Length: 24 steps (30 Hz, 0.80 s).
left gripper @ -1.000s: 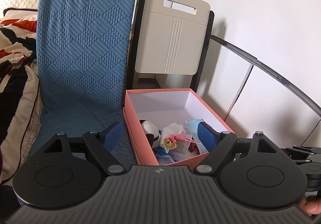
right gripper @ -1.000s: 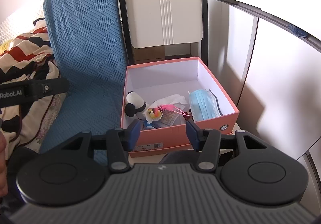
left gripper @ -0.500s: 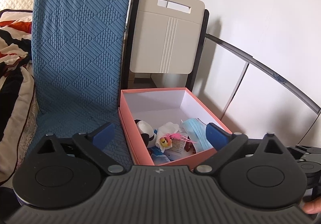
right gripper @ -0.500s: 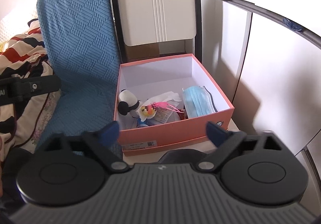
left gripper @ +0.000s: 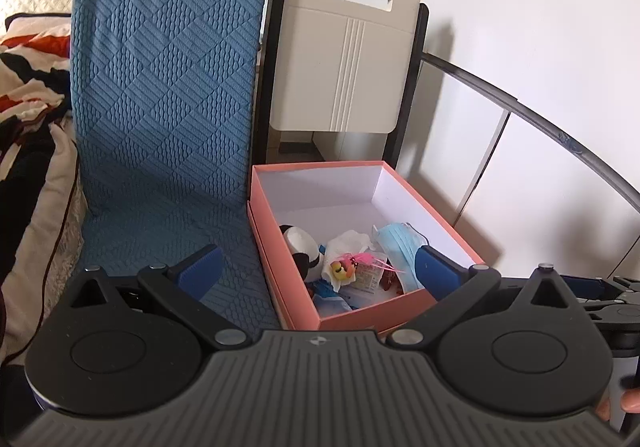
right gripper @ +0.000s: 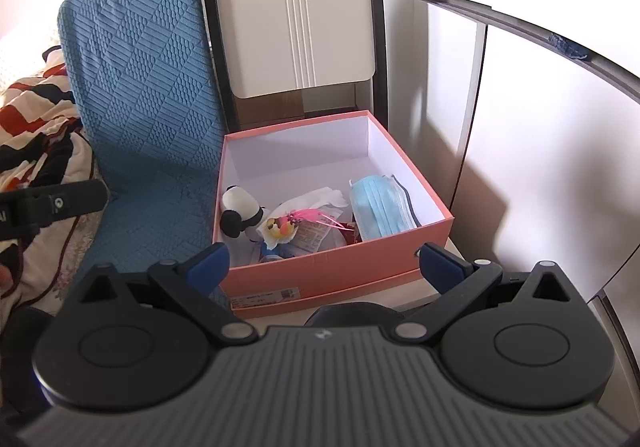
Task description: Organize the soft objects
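Judging by the pink box (right gripper: pixel 340 267) at twelve o'clock holding the panda toy (right gripper: pixel 240 213), face mask (right gripper: pixel 380 207) and tissue (right gripper: pixel 316 199), you look finished: your left gripper (left gripper: pixel 320 273) and right gripper (right gripper: pixel 328 261) have just spread wide, empty.

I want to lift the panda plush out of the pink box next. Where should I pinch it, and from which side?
Pinch the panda plush across its white head, the part standing highest, coming down from above. It leans in the pink box's left corner against the wall, tissue and a pink-tasselled toy crowding its right, so side approaches look blocked. The right gripper, jaws just opened and empty, looks well placed.
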Tool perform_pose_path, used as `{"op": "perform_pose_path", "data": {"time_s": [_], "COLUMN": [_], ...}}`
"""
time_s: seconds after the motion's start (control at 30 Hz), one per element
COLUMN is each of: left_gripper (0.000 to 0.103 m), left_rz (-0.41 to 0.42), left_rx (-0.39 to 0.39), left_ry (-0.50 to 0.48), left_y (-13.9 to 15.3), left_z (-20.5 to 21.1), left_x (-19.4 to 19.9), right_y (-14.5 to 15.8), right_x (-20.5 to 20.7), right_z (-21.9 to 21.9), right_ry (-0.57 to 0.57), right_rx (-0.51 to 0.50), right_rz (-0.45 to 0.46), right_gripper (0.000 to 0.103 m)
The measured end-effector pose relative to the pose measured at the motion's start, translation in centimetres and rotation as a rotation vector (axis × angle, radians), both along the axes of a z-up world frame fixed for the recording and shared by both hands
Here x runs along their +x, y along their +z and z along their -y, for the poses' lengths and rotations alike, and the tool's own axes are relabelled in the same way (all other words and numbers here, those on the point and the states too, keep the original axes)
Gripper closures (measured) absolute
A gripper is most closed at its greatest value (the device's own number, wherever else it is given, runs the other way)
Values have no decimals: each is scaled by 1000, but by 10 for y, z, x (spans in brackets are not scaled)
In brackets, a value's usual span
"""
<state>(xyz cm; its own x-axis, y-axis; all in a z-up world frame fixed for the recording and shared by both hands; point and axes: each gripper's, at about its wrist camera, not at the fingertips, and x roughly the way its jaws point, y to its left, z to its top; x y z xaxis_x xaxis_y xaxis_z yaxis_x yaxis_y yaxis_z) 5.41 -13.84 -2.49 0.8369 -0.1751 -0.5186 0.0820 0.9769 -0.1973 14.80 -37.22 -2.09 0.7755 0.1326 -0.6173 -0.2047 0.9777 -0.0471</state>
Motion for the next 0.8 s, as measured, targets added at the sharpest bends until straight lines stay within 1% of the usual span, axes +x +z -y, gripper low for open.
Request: {"op": "perform_pose_path", "data": {"time_s": [0.27, 0.63, 0.8], "left_gripper": [0, 0, 0], "left_rz": [-17, -24, -28], "left_rx": [8, 11, -3], "left_ry": [19, 7, 4], "left_y": [-2, -4, -5], "left_z": [-3, -1, -1], "left_x": [3, 3, 3], "right_y": [-2, -4, -4], "right_x": [1, 1, 1], "right_z": [0, 0, 1], "right_ry": [0, 1, 0], "right_rx": [-3, 5, 9], "right_rz": [-12, -15, -16], "right_gripper": [0, 0, 0]}}
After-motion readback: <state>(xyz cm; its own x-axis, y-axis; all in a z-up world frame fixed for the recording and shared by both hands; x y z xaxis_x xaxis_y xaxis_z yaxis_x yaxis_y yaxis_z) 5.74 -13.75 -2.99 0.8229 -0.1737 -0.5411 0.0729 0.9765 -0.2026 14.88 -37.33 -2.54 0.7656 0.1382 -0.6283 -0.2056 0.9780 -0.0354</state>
